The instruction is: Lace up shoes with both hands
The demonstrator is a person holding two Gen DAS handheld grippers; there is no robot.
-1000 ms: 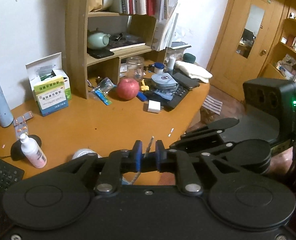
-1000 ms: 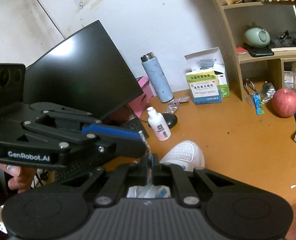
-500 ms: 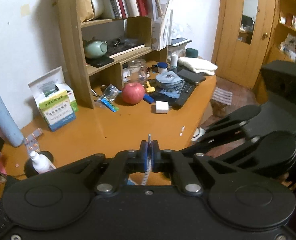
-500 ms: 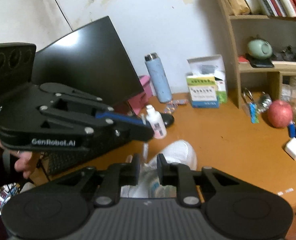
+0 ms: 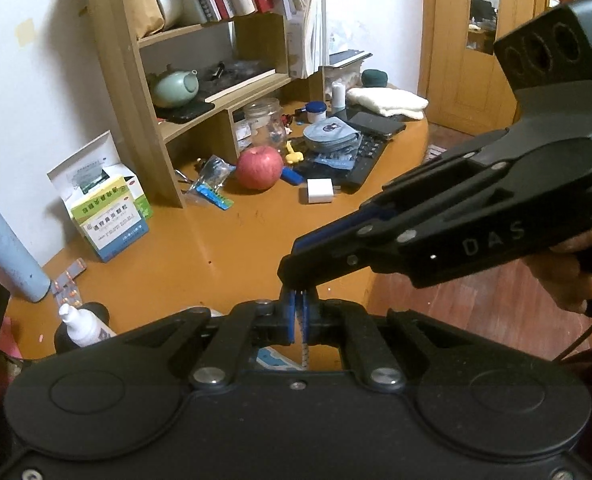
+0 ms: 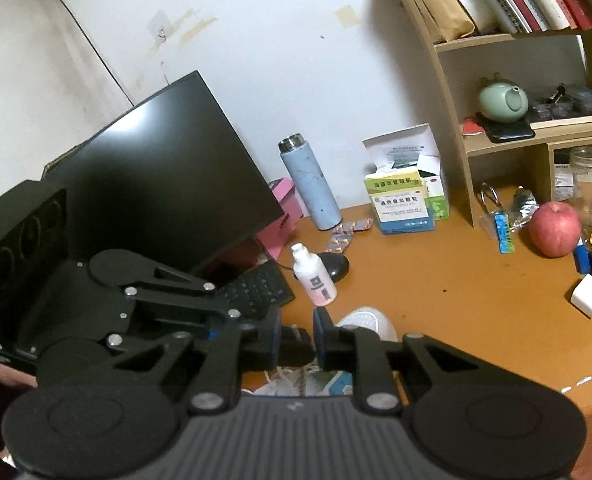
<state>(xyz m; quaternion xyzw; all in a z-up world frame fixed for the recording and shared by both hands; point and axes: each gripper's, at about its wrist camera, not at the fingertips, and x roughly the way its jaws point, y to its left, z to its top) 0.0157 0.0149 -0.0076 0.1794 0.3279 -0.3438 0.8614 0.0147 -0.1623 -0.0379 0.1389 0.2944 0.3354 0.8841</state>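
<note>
The left claw (image 5: 300,314) is clamped on the shoelace (image 5: 304,354), which runs down from its pads. The right claw (image 6: 296,338), closing, has its jaws apart around the left claw's tip. Just below both, the white shoe (image 6: 366,322) rests on the tabletop (image 6: 456,300).

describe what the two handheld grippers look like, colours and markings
Both are matte black with linkage fingers, silver pivot screws and blue pads. The right gripper carries pale "DAS" lettering, a block with three round holes, a green light and a black cable. The left gripper has two round housings.
</note>
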